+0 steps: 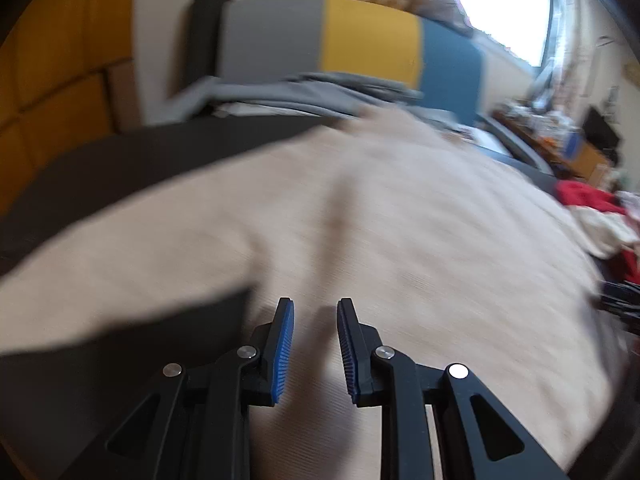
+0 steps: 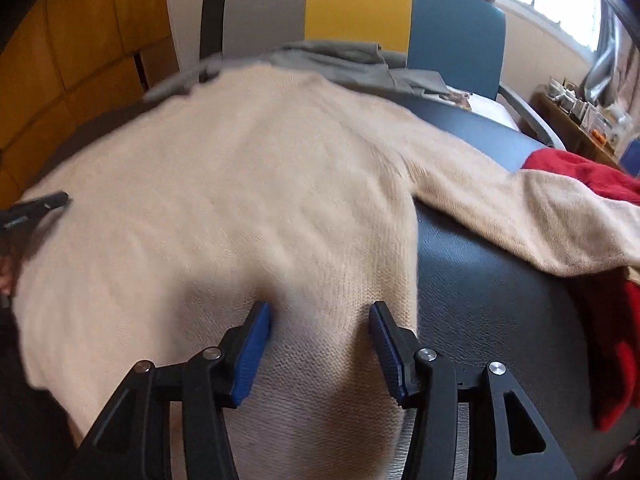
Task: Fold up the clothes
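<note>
Looks like a lived-in room at home: a chair with a grey, yellow and blue panelled backrest (image 2: 360, 8), yellow-orange wooden cupboard doors (image 2: 80, 40), a bright window (image 1: 508, 8), a cluttered wooden side table (image 2: 580, 120), and a red garment pile (image 2: 592, 176).

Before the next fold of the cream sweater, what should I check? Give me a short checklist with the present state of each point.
1. Cream sweater lies spread on the dark surface: ok.
2. Left gripper empty, above the knit: ok.
3. Right gripper open at the sweater's right edge: ok.
4. Sleeve clear of the red garment: not ok, it lies over it.
5. Fabric caught between the right pads: cannot tell.
</note>
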Tool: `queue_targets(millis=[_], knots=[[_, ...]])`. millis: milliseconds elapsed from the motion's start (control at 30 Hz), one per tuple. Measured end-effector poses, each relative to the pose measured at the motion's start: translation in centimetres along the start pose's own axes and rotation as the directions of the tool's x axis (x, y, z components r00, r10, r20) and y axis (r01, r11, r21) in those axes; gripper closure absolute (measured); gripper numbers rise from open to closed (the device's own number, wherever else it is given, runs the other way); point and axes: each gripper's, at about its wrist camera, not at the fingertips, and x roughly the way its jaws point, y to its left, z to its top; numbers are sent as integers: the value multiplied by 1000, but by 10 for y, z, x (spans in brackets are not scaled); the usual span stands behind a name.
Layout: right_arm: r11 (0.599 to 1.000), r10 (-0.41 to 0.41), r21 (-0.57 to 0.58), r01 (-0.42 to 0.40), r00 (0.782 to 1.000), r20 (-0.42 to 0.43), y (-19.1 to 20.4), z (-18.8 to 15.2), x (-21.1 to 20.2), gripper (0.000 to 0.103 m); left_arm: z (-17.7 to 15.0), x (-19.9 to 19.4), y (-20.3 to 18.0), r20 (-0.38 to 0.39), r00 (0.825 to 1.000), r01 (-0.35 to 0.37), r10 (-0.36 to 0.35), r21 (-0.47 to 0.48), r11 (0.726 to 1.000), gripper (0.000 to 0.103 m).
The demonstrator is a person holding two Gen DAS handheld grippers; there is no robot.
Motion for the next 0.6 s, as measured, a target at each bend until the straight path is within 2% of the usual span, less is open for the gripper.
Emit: queue_targets(millis=[67,167,267,367,500,600], knots=[[1000,-5,1,5,998,63,7,9,-4,47,15,11,20,-14,994,-113,112,-17,993,81],[999,-36,-39,37,999,38,12,17,10,46,28,39,44,-80,970,-232,230,-16,973,78],[998,-43,-37,44,999,33,12,16,22,46,35,53,59,-92,964,-248,249,16,969,72],[999,-44,-18,44,998,39,11,11,31,44,42,61,71,-93,965,-240,245,58,969,70],[999,-44,-4,44,996,74,12,8,36,43,52,72,90,-101,969,-223,226,47,974,63],[999,-35,2,35,997,74,14,11,41,41,61,78,93,-107,961,-246,253,75,966,58]])
